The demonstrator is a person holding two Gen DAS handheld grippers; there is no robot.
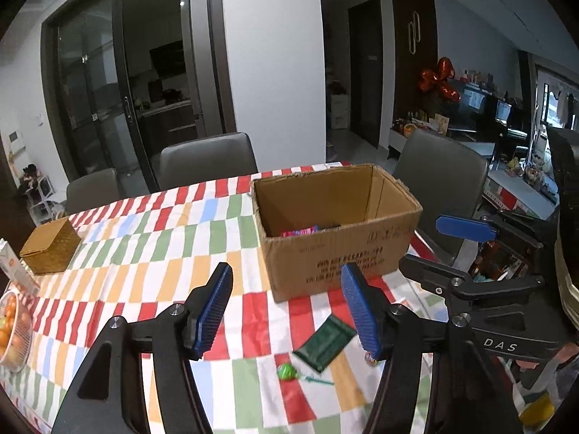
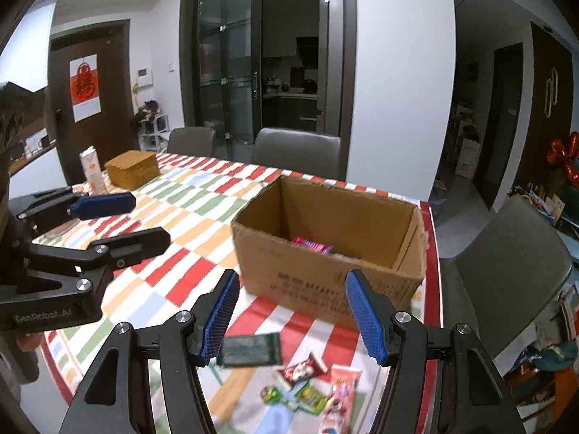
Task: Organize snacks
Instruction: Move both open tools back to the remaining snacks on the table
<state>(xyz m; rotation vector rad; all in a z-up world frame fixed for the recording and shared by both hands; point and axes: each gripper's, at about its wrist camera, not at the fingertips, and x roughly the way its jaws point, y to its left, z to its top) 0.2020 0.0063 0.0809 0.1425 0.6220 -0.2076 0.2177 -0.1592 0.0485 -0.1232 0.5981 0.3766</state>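
A: How did the two claws stand?

B: The left claw [image 1: 286, 311] was spread wide with nothing between its blue pads, hanging above the checked surface [image 1: 144, 253]. The right claw [image 2: 291, 313] was spread as well and empty.

A: Where were the snacks?

B: A cardboard box [image 1: 336, 249] sat open at the far right of the surface, with a pink packet [image 1: 299, 232] lying on its bottom. On the near side of the box a dark green packet [image 1: 324, 343] lay flat, with a green lollipop [image 1: 286, 371] just beside it. From the right wrist view, that green packet [image 2: 250, 350] was below the claw's left pad, and nearer still lay a red-and-white wrapper [image 2: 302, 370], a small green pack [image 2: 310, 399] and a tall pink pack [image 2: 340, 398], close together.

A: Anything else?

B: A woven box [image 1: 50, 249] and a bowl of oranges [image 1: 12, 329] stood at the far left.
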